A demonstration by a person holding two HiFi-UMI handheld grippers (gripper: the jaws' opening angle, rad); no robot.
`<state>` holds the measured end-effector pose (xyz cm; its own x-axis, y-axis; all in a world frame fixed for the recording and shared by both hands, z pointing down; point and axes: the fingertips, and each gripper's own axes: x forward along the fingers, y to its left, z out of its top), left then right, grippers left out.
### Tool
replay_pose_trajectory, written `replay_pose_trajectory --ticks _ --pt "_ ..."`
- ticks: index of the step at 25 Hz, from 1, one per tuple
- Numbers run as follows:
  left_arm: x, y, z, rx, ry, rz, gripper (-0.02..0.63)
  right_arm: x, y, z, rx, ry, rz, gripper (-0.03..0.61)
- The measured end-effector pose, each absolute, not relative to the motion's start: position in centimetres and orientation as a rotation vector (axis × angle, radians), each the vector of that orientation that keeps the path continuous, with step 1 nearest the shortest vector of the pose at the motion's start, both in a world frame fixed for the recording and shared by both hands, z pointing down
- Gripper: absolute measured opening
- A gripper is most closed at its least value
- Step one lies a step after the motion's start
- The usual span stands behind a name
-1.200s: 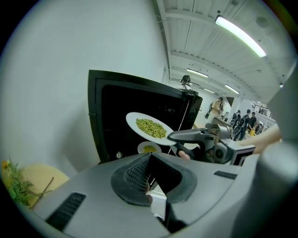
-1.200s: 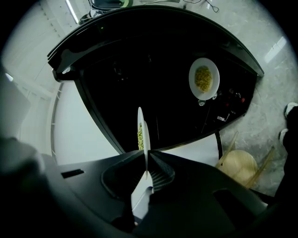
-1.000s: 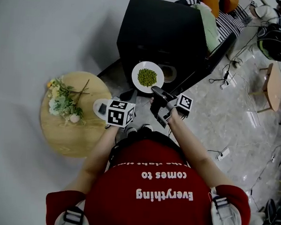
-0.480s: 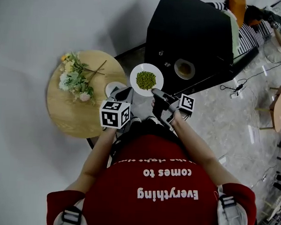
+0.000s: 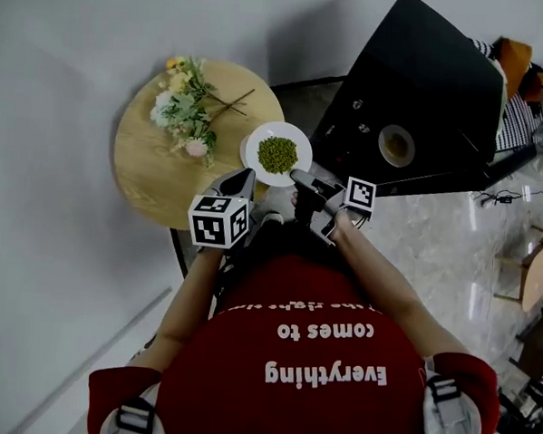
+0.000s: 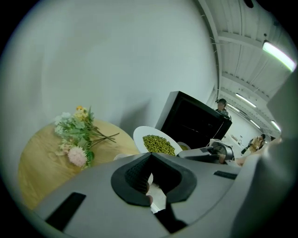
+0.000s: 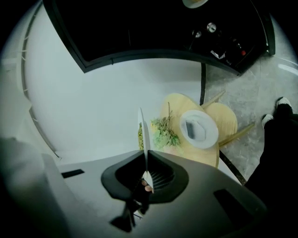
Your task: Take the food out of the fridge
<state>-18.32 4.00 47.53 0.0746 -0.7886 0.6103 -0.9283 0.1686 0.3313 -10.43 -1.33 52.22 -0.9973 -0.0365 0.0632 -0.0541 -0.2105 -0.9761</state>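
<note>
Moved clear of the black fridge (image 5: 424, 83), the white plate of green beans (image 5: 277, 154), clamped edge-on in the right gripper (image 5: 301, 178) fingers (image 7: 160, 174), now hangs over the round wooden tabletop (image 5: 151, 173) at its fridge-side edge, while the left gripper (image 5: 240, 179) fingers are closed on a small white dish (image 7: 199, 129).

The person wears a red short-sleeved T-shirt (image 5: 300, 367) with white lettering printed across it. At each shoulder of the T-shirt, a black strap (image 5: 138, 416) with a buckle crosses a white pad. Ahead of the T-shirt, the left tongs (image 5: 240, 181) and the right tongs (image 5: 302, 180) have matt grey housings and black ribbed jaw pads. Each carries a cube (image 5: 218, 222) with black-and-white square markers.
</note>
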Motion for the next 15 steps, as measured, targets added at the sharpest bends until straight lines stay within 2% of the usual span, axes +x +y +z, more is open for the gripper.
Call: replay_pose_trajectory --ticks 15 --pt "-24.4 14.4 51.4 1.31 -1.888 0.221 0.0 -17.9 7.3 56.8 -0.11 -1.777 2.192 0.023"
